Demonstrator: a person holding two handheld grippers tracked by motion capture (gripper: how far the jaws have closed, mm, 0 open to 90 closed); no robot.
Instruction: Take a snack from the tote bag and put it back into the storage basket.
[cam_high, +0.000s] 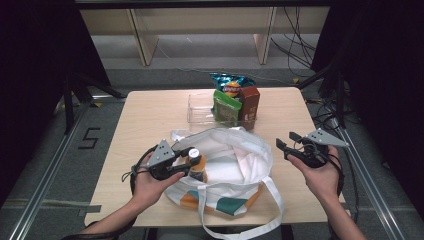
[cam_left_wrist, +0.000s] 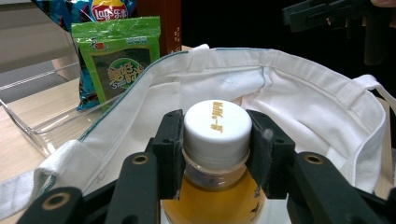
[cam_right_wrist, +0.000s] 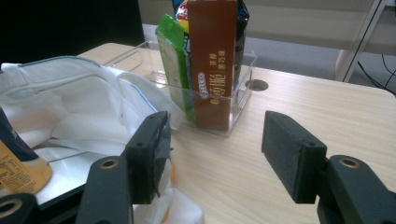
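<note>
A bottle of orange drink (cam_high: 197, 167) with a white cap (cam_left_wrist: 215, 123) stands upright inside the mouth of a white tote bag (cam_high: 240, 160), at the bag's left side. My left gripper (cam_high: 189, 156) reaches in from the left, and its two pads (cam_left_wrist: 170, 140) press on either side of the cap. In the left gripper view the bag's (cam_left_wrist: 289, 93) rim curves behind the bottle (cam_left_wrist: 210, 198). My right gripper (cam_high: 286, 139) hovers open to the right of the bag, above bare table. In its own view the right gripper (cam_right_wrist: 217, 140) has nothing between its jaws.
Behind the bag a clear plastic bin (cam_high: 197, 107) holds a green snack packet (cam_high: 226, 107), a brown box (cam_high: 249, 102) and a blue chip bag (cam_high: 231, 82). The bag's straps (cam_high: 272, 200) hang over the table's near edge. Bare wood (cam_high: 145, 115) lies left of the bin.
</note>
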